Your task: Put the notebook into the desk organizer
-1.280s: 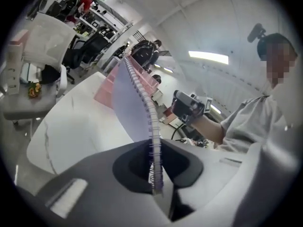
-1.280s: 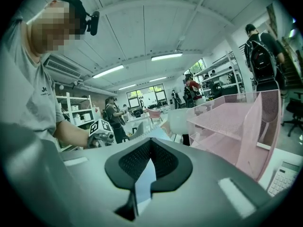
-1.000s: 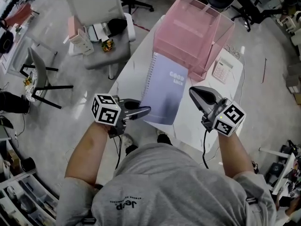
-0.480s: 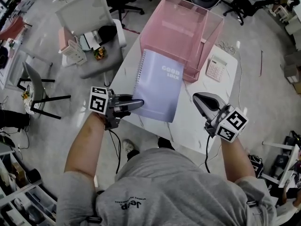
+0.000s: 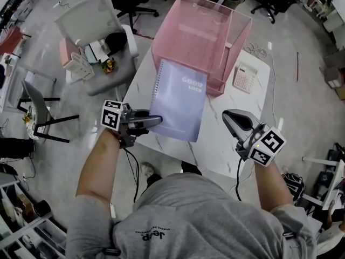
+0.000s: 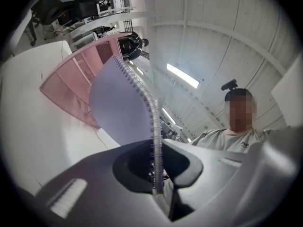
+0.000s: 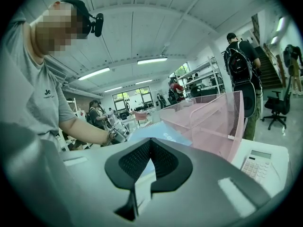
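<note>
A lavender spiral notebook [image 5: 179, 104] is held above the white table [image 5: 218, 144], its far end reaching the pink mesh desk organizer [image 5: 202, 39]. My left gripper [image 5: 155, 121] is shut on the notebook's near left corner, at the spiral binding [image 6: 152, 122]. In the left gripper view the notebook [image 6: 118, 103] stands edge-on before the organizer [image 6: 71, 74]. My right gripper [image 5: 233, 117] is shut and empty, above the table to the notebook's right. In the right gripper view the notebook [image 7: 161, 129] and organizer [image 7: 208, 115] lie ahead.
A white calculator [image 5: 245, 77] lies on the table right of the organizer, seen also as the calculator [image 7: 258, 164]. A grey chair [image 5: 94, 31] with small items stands left of the table. People stand in the room's background.
My left gripper has carried the notebook forward, so its far end now reaches the organizer. The right gripper has shifted a little to the right and nearer.
</note>
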The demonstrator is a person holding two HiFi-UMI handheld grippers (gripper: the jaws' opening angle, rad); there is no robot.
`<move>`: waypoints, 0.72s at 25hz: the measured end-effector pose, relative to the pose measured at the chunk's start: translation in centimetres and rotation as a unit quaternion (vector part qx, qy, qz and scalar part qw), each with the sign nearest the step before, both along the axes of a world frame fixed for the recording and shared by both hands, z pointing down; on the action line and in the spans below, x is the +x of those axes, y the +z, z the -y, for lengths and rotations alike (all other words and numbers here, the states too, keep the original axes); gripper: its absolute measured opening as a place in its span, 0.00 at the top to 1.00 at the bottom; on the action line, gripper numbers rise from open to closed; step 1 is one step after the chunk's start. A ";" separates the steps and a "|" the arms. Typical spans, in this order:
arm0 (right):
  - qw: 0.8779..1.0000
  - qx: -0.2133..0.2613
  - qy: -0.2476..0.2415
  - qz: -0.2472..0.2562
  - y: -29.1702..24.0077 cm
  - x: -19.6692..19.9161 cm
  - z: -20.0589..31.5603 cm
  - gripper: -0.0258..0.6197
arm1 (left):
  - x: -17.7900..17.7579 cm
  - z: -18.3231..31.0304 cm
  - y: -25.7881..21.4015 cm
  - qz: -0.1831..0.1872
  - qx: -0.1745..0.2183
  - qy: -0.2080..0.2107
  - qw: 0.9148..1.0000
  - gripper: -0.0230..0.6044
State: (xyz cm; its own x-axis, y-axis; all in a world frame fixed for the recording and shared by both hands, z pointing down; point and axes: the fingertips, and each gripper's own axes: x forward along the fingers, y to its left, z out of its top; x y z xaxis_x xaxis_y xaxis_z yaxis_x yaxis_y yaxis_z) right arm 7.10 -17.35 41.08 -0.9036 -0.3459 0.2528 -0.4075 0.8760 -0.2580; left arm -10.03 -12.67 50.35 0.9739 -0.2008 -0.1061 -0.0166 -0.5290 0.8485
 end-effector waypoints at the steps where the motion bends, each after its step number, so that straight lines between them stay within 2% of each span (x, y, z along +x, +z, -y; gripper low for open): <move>1: 1.000 -0.001 0.001 0.000 0.0 0.1 0.1 0.96 | -0.1 0.0 0.0 -0.004 0.002 0.001 1.000 0.82; 7: 1.000 -0.004 0.003 0.000 0.2 0.1 0.5 0.96 | -0.9 0.1 -2.5 -0.054 0.042 0.000 0.998 0.82; 10: 1.000 -0.007 0.003 -0.001 0.5 -0.1 0.6 0.96 | -0.8 0.5 -2.3 -0.070 0.045 0.007 0.997 0.82; 15: 1.000 -0.009 0.003 -0.003 0.6 0.0 0.5 0.96 | -0.9 1.1 0.0 -0.069 0.029 -0.002 0.997 0.82; 18: 1.000 -0.010 0.004 -0.003 0.6 0.1 0.6 0.96 | -2.2 2.2 2.2 -0.046 -0.003 -0.040 0.998 0.82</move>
State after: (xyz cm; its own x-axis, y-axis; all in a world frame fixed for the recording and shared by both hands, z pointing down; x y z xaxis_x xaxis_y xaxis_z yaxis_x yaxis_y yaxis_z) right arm 7.25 -17.99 41.64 -0.8989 -0.3484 0.2656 -0.4168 0.8670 -0.2732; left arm -12.26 -14.85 52.54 0.9410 -0.2786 -0.1920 0.0189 -0.5233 0.8519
